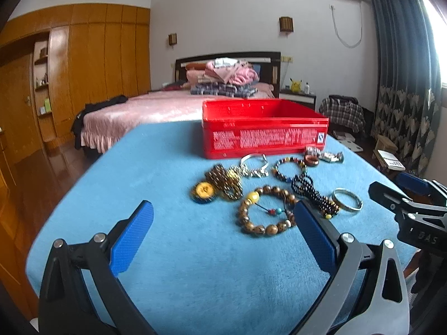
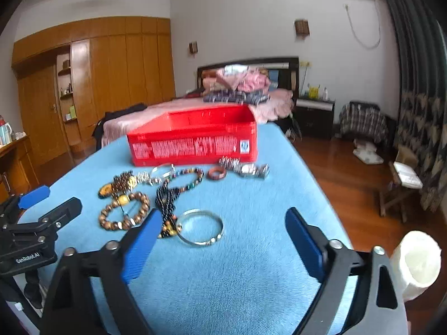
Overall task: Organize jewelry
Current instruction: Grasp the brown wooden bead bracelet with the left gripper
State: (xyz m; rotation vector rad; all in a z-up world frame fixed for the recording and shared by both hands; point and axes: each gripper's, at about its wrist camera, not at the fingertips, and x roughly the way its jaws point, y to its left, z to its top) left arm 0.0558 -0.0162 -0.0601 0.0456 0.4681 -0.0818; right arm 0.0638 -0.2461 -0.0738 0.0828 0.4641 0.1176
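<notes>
1. Blue cloth point(image 1: 173, 251) spread over a table, jewelry scattered across its far half, a red box point(image 1: 262, 134) standing behind the pile with its open top up and white print along the near wall.
2. Nearest the left gripper point(image 1: 223, 223): a wooden bead bracelet point(image 1: 265, 209), brown mottled beads with one large yellow bead and a short tassel carrying small red and turquoise beads, lying flat on the cloth.
3. Just right of it, touching: a string of small black beads point(image 1: 313, 192), bunched in loops, a yellow bead at its near end.
4. Further right, a plain silver bangle point(image 2: 201, 227), a thin round hoop lying flat, in front of the right gripper point(image 2: 223, 223) and near its left finger.
5. Left of the wooden bracelet: a heap of dark brown and gold beads point(image 1: 223, 181) with a round yellow pendant point(image 1: 204, 189).
6. Closer to the box: a second silver bangle point(image 1: 254, 160), a bracelet of mixed coloured beads point(image 1: 287, 167), a reddish-brown ring point(image 2: 216, 173), and a metal wristwatch point(image 2: 250, 169) at the right end of the row.
7. Left gripper: blue pads spread wide, nothing between them, hanging above bare cloth short of the wooden bracelet.
8. Right gripper: jaws wide apart too, nothing pinched, the silver bangle lying ahead between the lines of the fingers but untouched.
9. Slight blur over both views.
10. Bed with pink cover point(image 1: 139, 109) and wooden wardrobe point(image 1: 106, 55) behind the table.
</notes>
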